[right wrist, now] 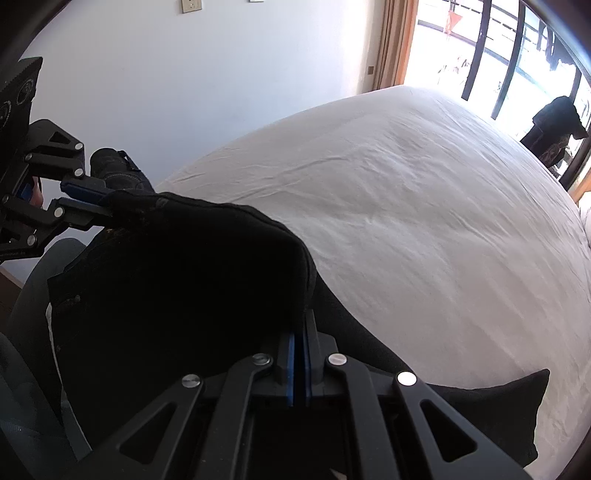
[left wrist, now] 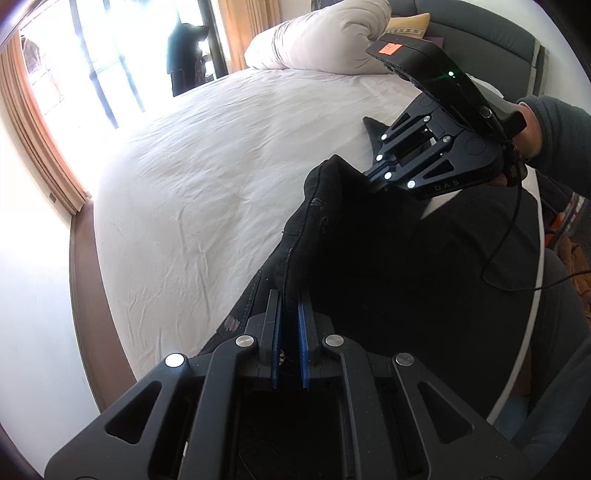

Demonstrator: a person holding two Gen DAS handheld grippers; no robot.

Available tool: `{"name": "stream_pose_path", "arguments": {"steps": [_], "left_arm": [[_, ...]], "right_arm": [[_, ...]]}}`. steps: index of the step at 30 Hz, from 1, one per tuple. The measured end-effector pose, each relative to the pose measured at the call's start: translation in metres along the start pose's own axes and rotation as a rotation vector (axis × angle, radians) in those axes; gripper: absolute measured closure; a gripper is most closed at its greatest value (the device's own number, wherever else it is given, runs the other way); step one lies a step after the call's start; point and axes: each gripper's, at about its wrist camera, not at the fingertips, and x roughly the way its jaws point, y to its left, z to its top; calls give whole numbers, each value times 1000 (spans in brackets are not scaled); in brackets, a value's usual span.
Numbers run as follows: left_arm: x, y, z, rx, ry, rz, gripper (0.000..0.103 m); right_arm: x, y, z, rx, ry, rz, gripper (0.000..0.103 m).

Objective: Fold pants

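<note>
The black pants [left wrist: 388, 258] hang between both grippers at the near edge of the white bed [left wrist: 221, 184]. My left gripper [left wrist: 290, 295] is shut on the top edge of the pants, which rise from its blue pads. My right gripper [left wrist: 371, 179] is shut on the same edge farther along. In the right wrist view the pants [right wrist: 184, 277] fill the lower left, my right gripper [right wrist: 300, 325] pinches their edge, and my left gripper [right wrist: 107, 201] holds the far end. A part of the pants [right wrist: 498, 406] lies on the bed [right wrist: 406, 221] at lower right.
A rolled white duvet [left wrist: 325, 37] and a yellow pillow [left wrist: 406, 24] lie at the head of the bed. Dark clothing [right wrist: 557, 125] hangs by the bright window. A white wall [right wrist: 184, 74] stands beyond the bed. A cable [left wrist: 513, 240] trails from the right gripper.
</note>
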Motion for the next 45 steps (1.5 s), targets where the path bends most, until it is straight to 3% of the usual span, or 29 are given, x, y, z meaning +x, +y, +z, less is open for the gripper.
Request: {"name": "stream_pose_path", "arguments": {"steps": [5, 12, 19, 27, 38, 45], "left_arm": [[-15, -14, -22, 18, -10, -14, 96], [-16, -38, -58, 53, 36, -30, 96], [-6, -56, -95, 127, 83, -1, 96], [8, -94, -127, 317, 134, -37, 96], [25, -93, -128, 381, 172, -73, 96], [32, -108, -125, 410, 189, -106, 96]], "right_arm": [[-21, 25, -19, 9, -21, 20, 99], [-37, 63, -54, 39, -33, 39, 99], [-53, 98, -101, 41, -27, -10, 99], [-41, 145, -156, 10, 42, -67, 99], [-31, 185, -186, -39, 91, -134, 99], [-27, 184, -194, -16, 107, -140, 98]]}}
